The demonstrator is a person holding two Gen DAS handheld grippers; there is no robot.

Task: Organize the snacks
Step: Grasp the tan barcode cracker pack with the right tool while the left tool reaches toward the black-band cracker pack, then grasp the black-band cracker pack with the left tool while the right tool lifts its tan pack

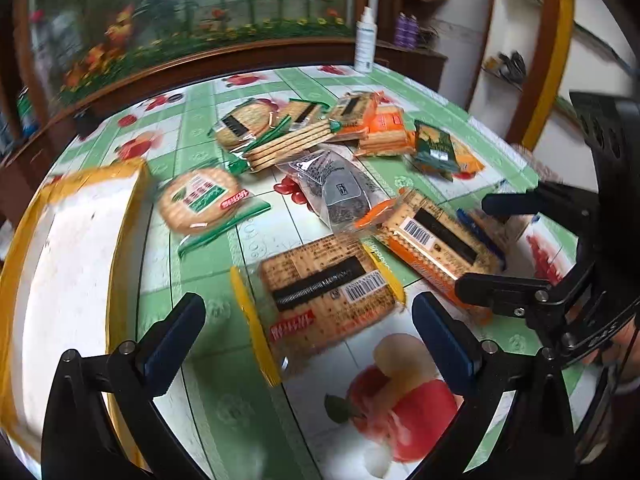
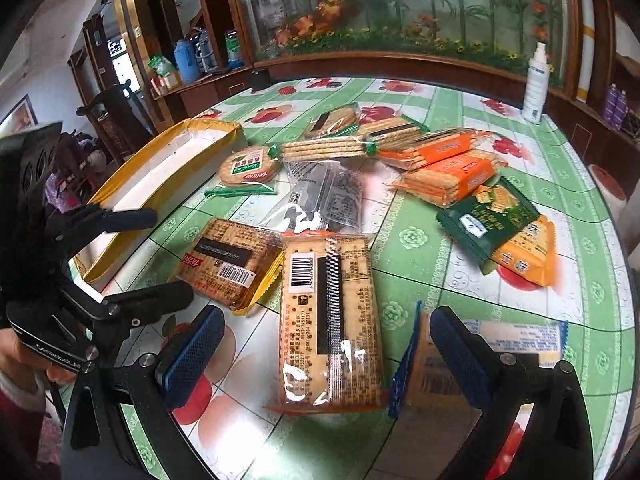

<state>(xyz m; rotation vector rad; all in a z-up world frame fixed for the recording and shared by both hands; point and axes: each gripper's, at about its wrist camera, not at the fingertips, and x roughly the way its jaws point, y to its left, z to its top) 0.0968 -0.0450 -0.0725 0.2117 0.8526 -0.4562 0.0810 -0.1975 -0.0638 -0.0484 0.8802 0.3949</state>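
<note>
Left gripper [image 1: 308, 336] spread wide, empty, poised over yellow-edged cracker pack [image 1: 324, 296] on table [image 1: 224, 412]. Right gripper [image 2: 326, 354] likewise agape, holding nothing, straddling orange-edged cracker pack [image 2: 330, 320]; blue-edged pack [image 2: 492, 356] half hidden behind its finger. Farther off, heaped snack packs [image 2: 400, 152] and yellow box [image 2: 160, 176]; box blurred in left view.

A white spray bottle [image 2: 535, 84] stands at the desk's [image 2: 420, 236] far edge; beyond the desk, a flower mural [image 2: 400, 4] and blue thermos [image 2: 185, 60].
</note>
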